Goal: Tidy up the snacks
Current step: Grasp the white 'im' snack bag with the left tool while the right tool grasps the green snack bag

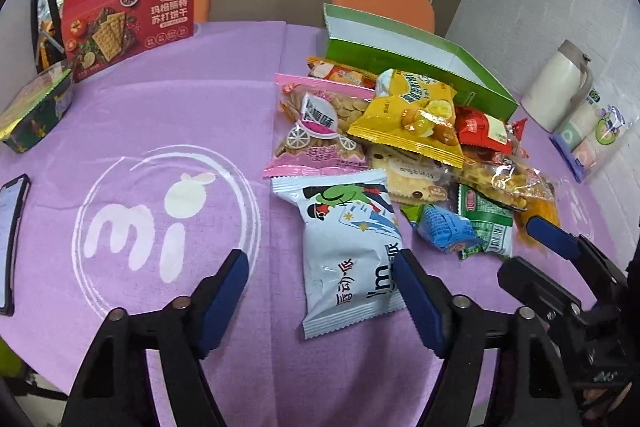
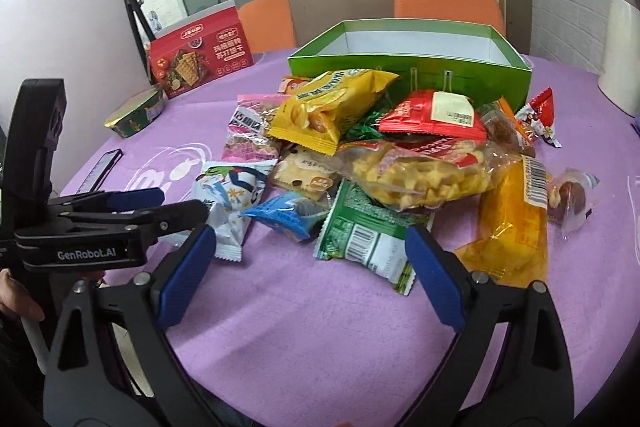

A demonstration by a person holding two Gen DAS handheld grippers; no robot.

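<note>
before the green box (image 2: pixel 408 77), piled snacks (image 2: pixel 400 155) crowd both spread, empty grippers (image 2: pixel 310 267).

My left gripper (image 1: pixel 324 287) sits low w/ jaws spread wide, nothing btwn them. My right gripper (image 2: pixel 310 263) is alongside, also gaping & empty. Both point fwd, roughly level.
</note>
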